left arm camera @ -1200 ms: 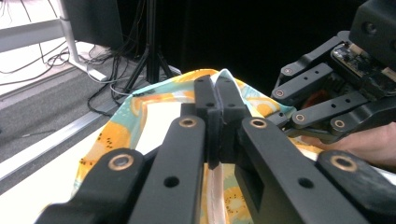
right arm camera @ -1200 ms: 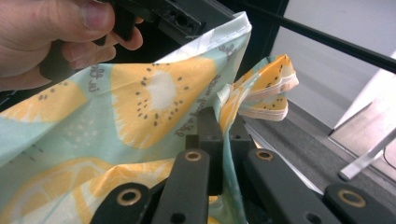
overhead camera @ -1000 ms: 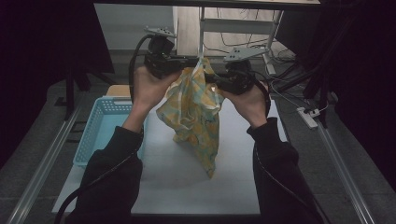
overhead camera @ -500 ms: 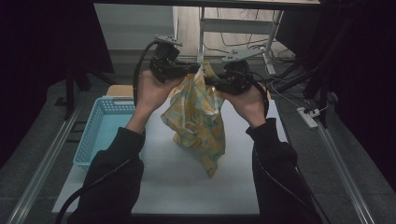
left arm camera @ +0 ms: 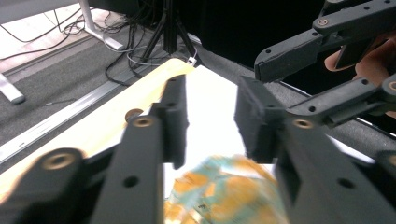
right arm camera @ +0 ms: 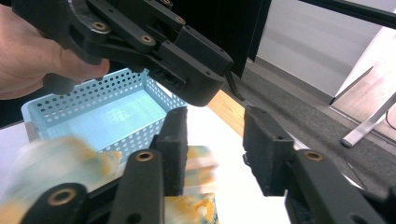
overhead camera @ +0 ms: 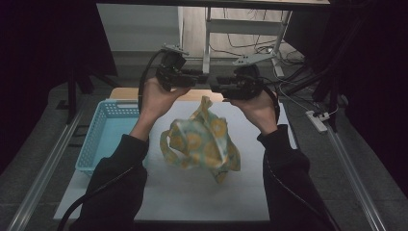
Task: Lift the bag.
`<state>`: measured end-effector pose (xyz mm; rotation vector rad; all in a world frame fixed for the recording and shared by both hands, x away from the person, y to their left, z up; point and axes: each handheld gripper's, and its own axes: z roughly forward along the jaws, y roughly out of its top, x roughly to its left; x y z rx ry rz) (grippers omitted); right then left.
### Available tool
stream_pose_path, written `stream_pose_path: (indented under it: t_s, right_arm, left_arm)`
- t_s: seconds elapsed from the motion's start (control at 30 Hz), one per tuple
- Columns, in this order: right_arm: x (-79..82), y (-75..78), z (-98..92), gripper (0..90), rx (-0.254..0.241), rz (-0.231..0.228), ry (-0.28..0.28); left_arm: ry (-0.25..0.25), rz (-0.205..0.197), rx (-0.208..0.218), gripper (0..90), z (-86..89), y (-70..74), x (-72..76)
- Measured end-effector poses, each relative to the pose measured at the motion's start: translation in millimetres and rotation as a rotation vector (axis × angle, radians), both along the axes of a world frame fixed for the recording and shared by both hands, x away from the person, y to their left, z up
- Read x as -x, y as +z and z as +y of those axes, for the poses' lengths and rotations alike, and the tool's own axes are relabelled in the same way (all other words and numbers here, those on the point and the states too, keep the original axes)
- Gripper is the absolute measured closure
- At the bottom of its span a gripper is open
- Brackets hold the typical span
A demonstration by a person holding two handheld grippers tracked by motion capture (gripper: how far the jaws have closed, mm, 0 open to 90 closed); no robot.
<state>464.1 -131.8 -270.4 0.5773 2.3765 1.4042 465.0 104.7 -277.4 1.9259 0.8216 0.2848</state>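
Both the left gripper and the right gripper have just been opening; their jaws stand apart with nothing between them. Below them the patterned cloth bag drops, light and floppy, best pinched at a handle loop. The blue basket looks empty.

Both claws just opened, cloth released — dropped tableward

blue basket left on table | white mat | power strip right
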Motion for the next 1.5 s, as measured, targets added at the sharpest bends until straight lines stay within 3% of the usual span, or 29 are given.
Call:
stream_pose_path:
  t_s: [0.33, 0.43, 0.63, 0.93, 1.5]
  right_arm:
    - [4.5, -15.1, -9.8, 37.7, -0.021, 0.016, -0.001]
    - [6.4, -20.8, -12.8, 30.6, -0.028, 0.018, -0.006]
    - [9.4, -34.4, -19.2, 22.1, -0.029, 0.024, -0.023]
    - [13.4, -51.9, -29.4, 15.5, -0.032, 0.046, -0.039]
    - [27.4, -84.1, -50.0, 6.7, -0.030, 0.075, -0.062]
  left_arm:
    - [0.002, -0.075, -0.017, 29.4, 14.5, -14.8, 12.9]
    - [0.015, -0.070, -0.036, 22.2, 17.6, -22.1, 18.3]
    - [0.021, -0.034, -0.024, 11.1, 26.6, -36.7, 25.4]
    - [0.048, -0.025, -0.064, 4.3, 39.9, -57.7, 39.7]
    - [0.066, -0.004, -0.027, 0.0, 73.3, -93.1, 71.9]
